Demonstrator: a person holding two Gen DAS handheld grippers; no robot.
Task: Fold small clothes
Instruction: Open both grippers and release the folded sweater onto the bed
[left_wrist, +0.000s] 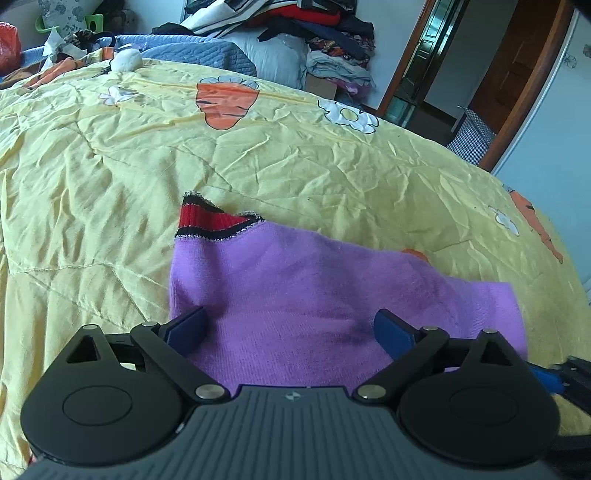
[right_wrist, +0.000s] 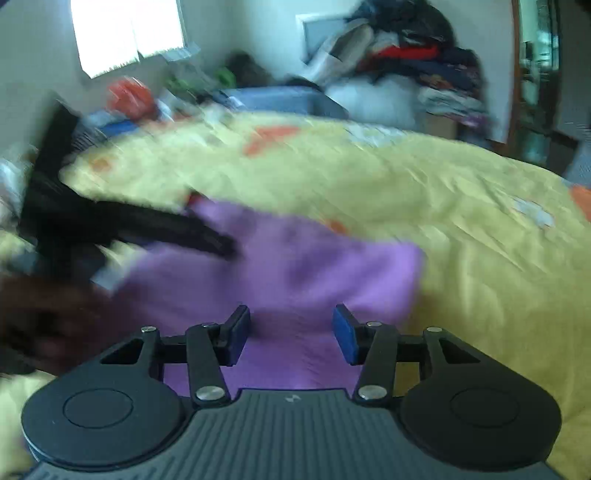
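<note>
A small purple sweater (left_wrist: 295, 295) with a red-and-black striped collar (left_wrist: 210, 219) lies spread on a yellow quilt (left_wrist: 92, 177) printed with carrots and white flowers, the collar pointing away from the camera. The left gripper (left_wrist: 291, 328) hangs low over the near part of the sweater, its two blue-padded fingers (left_wrist: 188, 326) spread wide apart, one near the garment's left edge and the other further in over the purple knit, nothing pinched between them. Whether the pads rest on the cloth cannot be told. From the right wrist view, blurred by motion, the right gripper (right_wrist: 290, 334) sits over the near hem of the same sweater (right_wrist: 295, 266) with its fingers (right_wrist: 236, 334) partly apart and purple fabric showing in the gap; the pads do not press on it. The left gripper (right_wrist: 177, 229) appears there as a dark shape reaching onto the sweater's far left side. Beyond the quilt, a blue blanket (left_wrist: 199, 51) and a tall heap of mixed clothes (left_wrist: 332, 37) stand against the wall, and a wooden door frame (left_wrist: 524, 92) opens at the right
</note>
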